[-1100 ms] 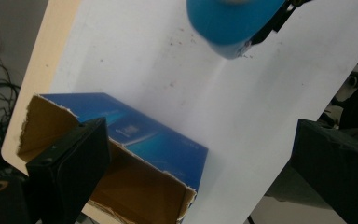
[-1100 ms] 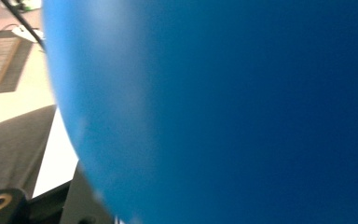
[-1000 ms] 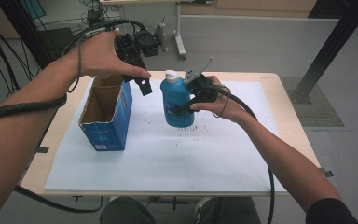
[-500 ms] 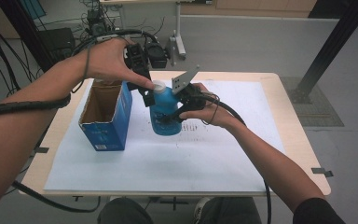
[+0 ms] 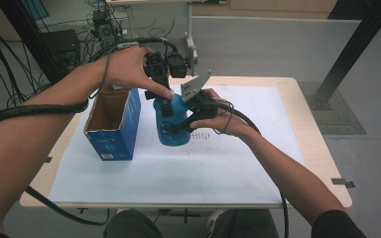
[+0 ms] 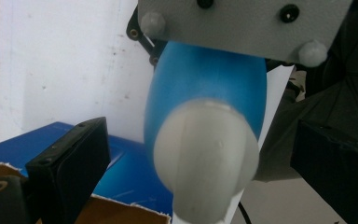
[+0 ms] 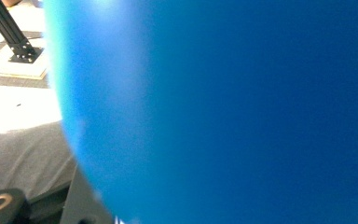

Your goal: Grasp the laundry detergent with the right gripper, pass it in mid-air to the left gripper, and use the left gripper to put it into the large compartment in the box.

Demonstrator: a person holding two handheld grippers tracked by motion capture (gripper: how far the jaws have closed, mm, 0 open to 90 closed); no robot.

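Wooden table [image 5: 322, 163], covered mostly by a white paper sheet [image 5: 178, 173] that runs nearly edge to edge, a few small dark marks on it near the middle. Blue cardboard box [image 5: 111, 124] stands upright on the sheet toward the table's left edge, top flaps open, brown inside visible. Blue bottle [image 5: 171, 124] stands just right of the box, near the table's centre and a bit toward the far edge, base on or just above the sheet, cannot tell which; a narrow gap between bottle and box. Right gripper [image 5: 191, 116] comes in from the right, jaws clamped on the bottle's body; in the right gripper view the blue bottle wall [image 7: 223, 112] sits right up against the camera. Grey three-cornered plate on top of that gripper tilts up over the bottle. Left gripper [image 5: 161, 94] hangs directly above the bottle, pointing down at its white cap [image 6: 205, 149]; in the left gripper view its black jaws stand apart on either side of the cap, not touching it, box edge below at lower left.
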